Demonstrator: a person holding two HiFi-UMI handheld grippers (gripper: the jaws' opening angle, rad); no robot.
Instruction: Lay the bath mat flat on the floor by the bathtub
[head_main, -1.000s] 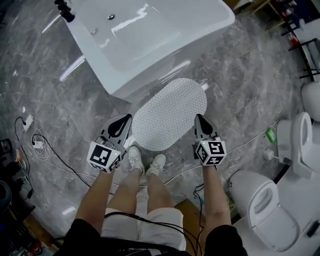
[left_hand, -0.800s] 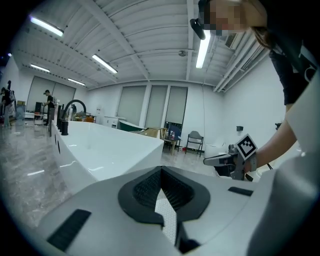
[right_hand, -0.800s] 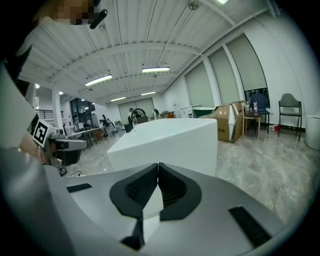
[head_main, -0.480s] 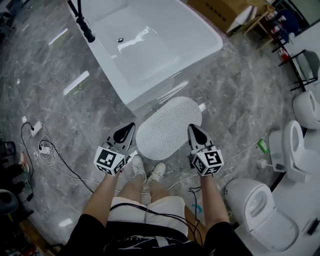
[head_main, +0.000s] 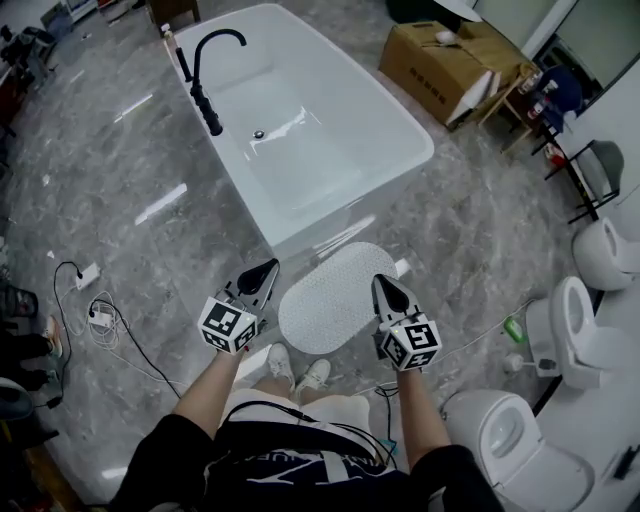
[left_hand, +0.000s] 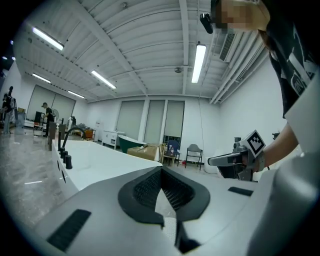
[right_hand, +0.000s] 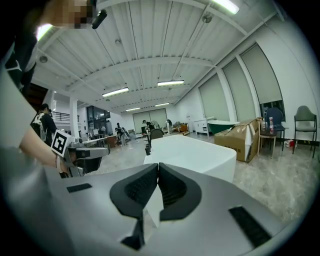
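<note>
The white oval bath mat (head_main: 335, 297) lies flat on the grey marble floor, right against the near side of the white bathtub (head_main: 400, 125). I stand just behind the mat, with my shoes at its near edge. My left gripper (head_main: 268, 268) is held up in the air to the left of the mat, shut and empty. My right gripper (head_main: 381, 282) is held level with it on the right, also shut with nothing in it. In the left gripper view the jaws (left_hand: 161, 169) meet in front of the bathtub (left_hand: 95, 160). In the right gripper view the closed jaws (right_hand: 158, 165) point past the tub (right_hand: 195, 150).
A black faucet (head_main: 205, 70) stands at the tub's left rim. A cardboard box (head_main: 440, 70) sits behind the tub. Toilets (head_main: 520, 440) stand at the right, with a green bottle (head_main: 513, 328) near them. Cables and a power strip (head_main: 100, 315) lie on the floor at the left.
Both grippers have come up and away from the mat, and the head view has pulled back and lifted. The mat stays flat in the same place.
</note>
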